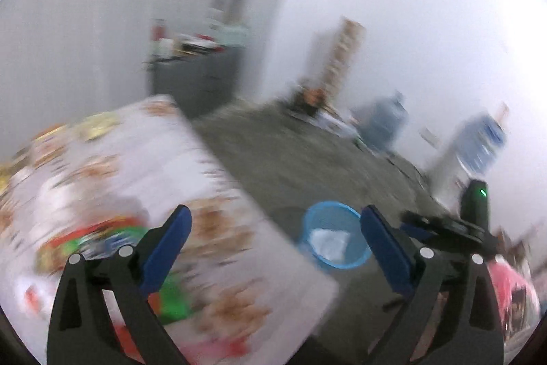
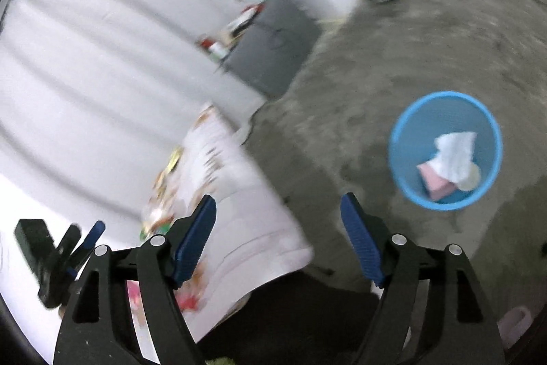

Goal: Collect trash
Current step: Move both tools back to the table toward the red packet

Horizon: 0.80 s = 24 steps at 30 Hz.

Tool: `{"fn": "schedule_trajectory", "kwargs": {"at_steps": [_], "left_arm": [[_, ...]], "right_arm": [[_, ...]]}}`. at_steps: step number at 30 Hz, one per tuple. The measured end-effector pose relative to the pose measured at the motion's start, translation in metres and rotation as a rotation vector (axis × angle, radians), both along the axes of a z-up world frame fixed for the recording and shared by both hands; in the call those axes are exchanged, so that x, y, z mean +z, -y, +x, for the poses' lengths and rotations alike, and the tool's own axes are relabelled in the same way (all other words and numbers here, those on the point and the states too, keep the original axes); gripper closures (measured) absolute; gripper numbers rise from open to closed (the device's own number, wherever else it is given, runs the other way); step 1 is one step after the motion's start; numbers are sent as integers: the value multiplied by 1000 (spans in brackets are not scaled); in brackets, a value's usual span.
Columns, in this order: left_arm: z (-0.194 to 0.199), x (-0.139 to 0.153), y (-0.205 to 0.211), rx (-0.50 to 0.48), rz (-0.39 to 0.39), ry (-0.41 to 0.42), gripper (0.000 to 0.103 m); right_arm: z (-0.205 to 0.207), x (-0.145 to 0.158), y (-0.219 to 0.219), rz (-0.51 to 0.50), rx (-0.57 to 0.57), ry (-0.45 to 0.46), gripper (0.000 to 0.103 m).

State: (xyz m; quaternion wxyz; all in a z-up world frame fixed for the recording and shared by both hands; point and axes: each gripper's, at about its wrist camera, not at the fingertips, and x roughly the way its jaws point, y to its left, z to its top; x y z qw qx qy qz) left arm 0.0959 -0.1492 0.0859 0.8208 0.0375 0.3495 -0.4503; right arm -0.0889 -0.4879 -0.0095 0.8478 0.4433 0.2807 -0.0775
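Both claws stand apart and empty: left claw [image 1: 275, 243], right claw [image 2: 278, 236]. The blue bin [image 2: 407, 139] sits on the grey floor [image 2: 342, 74], beside and below the cloth-covered surface [image 1: 143, 159]; in it lie a white tissue [image 2: 456, 153], a pink block [image 2: 434, 182] and a pale round piece, too small to name. Blurred wrappers [image 1: 112, 235], red and green, lie on the surface beneath the left claw. Judged step: between a drop and the next pick. The next move calls for bringing an open claw down over a wrapper, closing on it, then carrying it over the bin.
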Motion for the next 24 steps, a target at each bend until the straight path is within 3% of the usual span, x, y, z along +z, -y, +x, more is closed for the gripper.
{"fn": "schedule_trajectory", "kwargs": {"at_steps": [4, 11, 18, 24], "left_arm": [[4, 3, -84, 197, -38, 4, 6], [-2, -15, -174, 378, -72, -35, 6], [-12, -40, -198, 420, -75, -48, 6], [-32, -59, -171, 313, -19, 4, 6]], "right_arm": [[27, 5, -35, 14, 146, 23, 31], [73, 3, -104, -11, 353, -30, 31], [87, -5, -155, 4, 470, -60, 31], [87, -5, -171, 21, 490, -66, 31]]}}
